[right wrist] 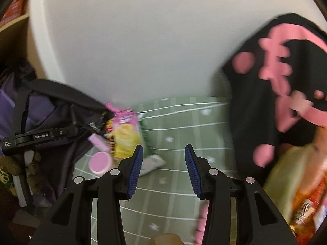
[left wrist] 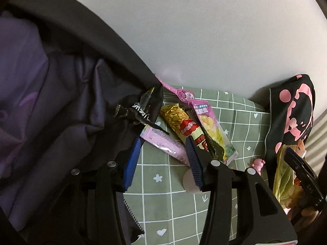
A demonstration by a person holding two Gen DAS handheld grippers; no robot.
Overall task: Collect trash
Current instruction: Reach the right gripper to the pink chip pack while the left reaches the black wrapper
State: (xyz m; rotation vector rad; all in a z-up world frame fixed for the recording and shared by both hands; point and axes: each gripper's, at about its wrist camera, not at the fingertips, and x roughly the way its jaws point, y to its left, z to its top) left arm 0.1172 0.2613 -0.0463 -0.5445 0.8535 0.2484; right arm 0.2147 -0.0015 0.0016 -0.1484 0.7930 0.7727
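I see L gripper (left wrist: 162, 143) wide open, pink wrapper (left wrist: 165, 145) between its pads, unclamped. R gripper (right wrist: 163, 163) wide open, empty. Wrappers (right wrist: 124, 140) at its 10 o'clock on green cloth (right wrist: 184, 134).

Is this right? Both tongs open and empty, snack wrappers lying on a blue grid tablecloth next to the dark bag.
Not quite: the tablecloth is green with a white grid, not blue, as the left wrist view shows. The rest holds: left tongs and right tongs are open and empty, and the snack wrappers lie beside the dark bag.
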